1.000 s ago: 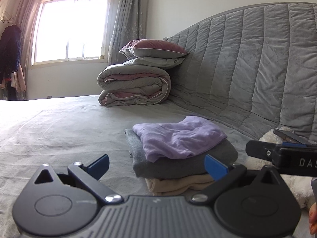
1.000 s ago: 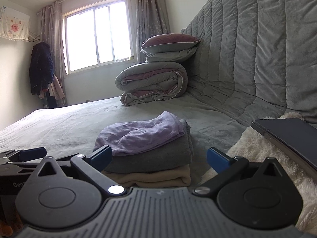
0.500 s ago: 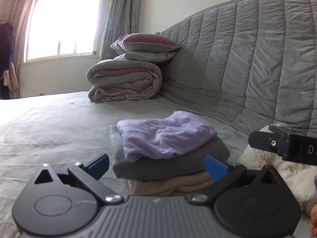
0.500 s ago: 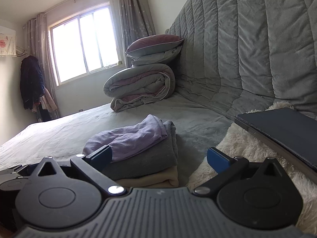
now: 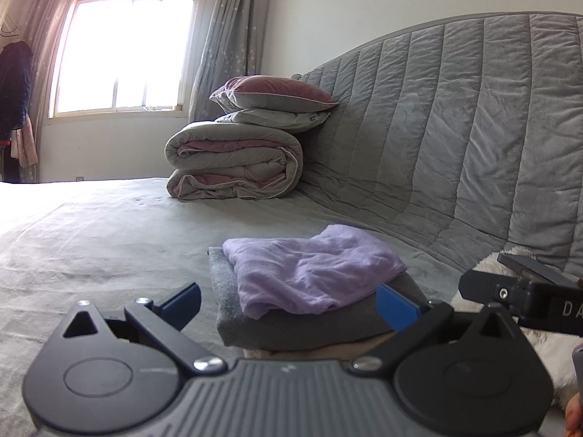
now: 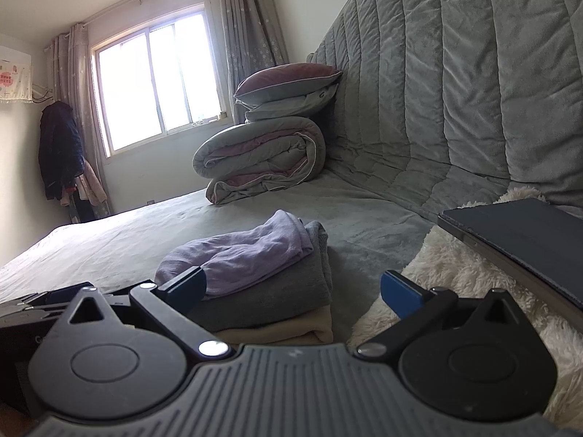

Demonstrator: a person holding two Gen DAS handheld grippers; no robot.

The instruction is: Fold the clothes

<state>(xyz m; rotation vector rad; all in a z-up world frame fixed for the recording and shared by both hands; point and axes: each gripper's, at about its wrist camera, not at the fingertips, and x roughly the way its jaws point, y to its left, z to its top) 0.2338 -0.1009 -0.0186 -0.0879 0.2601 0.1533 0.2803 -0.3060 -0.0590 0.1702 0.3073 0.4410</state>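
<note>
A folded stack of clothes lies on the grey bed: a lilac garment (image 5: pixel 313 267) (image 6: pixel 247 255) on top, a grey garment (image 5: pixel 302 327) (image 6: pixel 277 291) under it, a beige one (image 6: pixel 288 329) at the bottom. My left gripper (image 5: pixel 289 304) is open just in front of the stack, nothing between its blue fingertips. My right gripper (image 6: pixel 293 287) is open too, low at the stack's right side, holding nothing. Part of the right gripper (image 5: pixel 521 298) shows at the right of the left wrist view; part of the left gripper (image 6: pixel 40 307) shows at the far left of the right wrist view.
A rolled duvet (image 5: pixel 237 162) (image 6: pixel 262 158) with two pillows (image 5: pixel 273 100) on it sits at the far end against the quilted grey headboard (image 5: pixel 455 145). A white fluffy blanket (image 6: pixel 462 273) with a dark flat tablet (image 6: pixel 521 233) lies right of the stack. A window (image 5: pixel 124 51) and hanging coats (image 6: pixel 60 153) stand beyond.
Both grippers have shifted slightly around the stack, staying open. In the left wrist view the stack sits closer and more central; the right wrist view has swung left then back.
</note>
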